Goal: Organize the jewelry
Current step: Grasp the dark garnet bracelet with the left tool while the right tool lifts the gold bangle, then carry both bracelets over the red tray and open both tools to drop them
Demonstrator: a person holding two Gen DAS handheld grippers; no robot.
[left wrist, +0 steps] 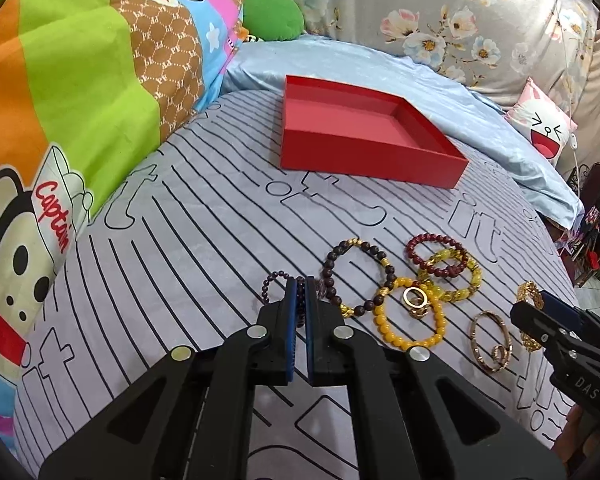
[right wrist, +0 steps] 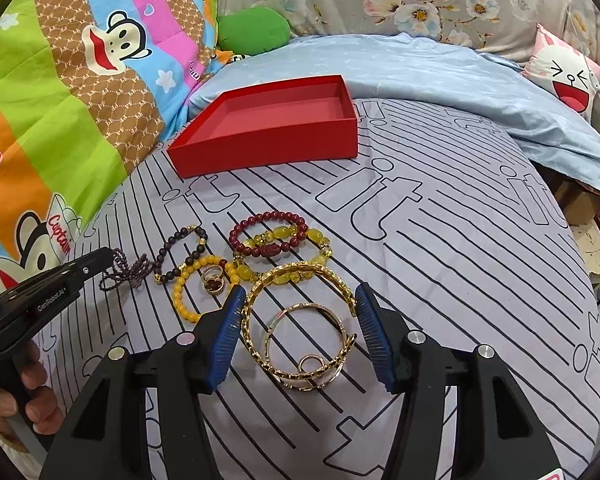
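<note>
Left gripper (left wrist: 299, 292) pinching small dark purple bead bracelet (left wrist: 274, 286), lifted just off striped grey bedsheet (left wrist: 180, 240). Light, floppy, slippery; best held across the beads. Right gripper (right wrist: 300, 322) spread around stiff gold bangle (right wrist: 300, 292). Empty red cardboard box (left wrist: 364, 160) beyond.

Between my left tool (left wrist: 299, 292) and the red box (left wrist: 364, 160) the striped bed sheet (left wrist: 204, 232) lies bare, an open lane. To its right the bead bracelets (left wrist: 400, 280) crowd the sheet. My right tool (right wrist: 300, 312) straddles the gold bangles (right wrist: 304, 332). The cartoon quilt (left wrist: 80, 92) walls the left side.
</note>
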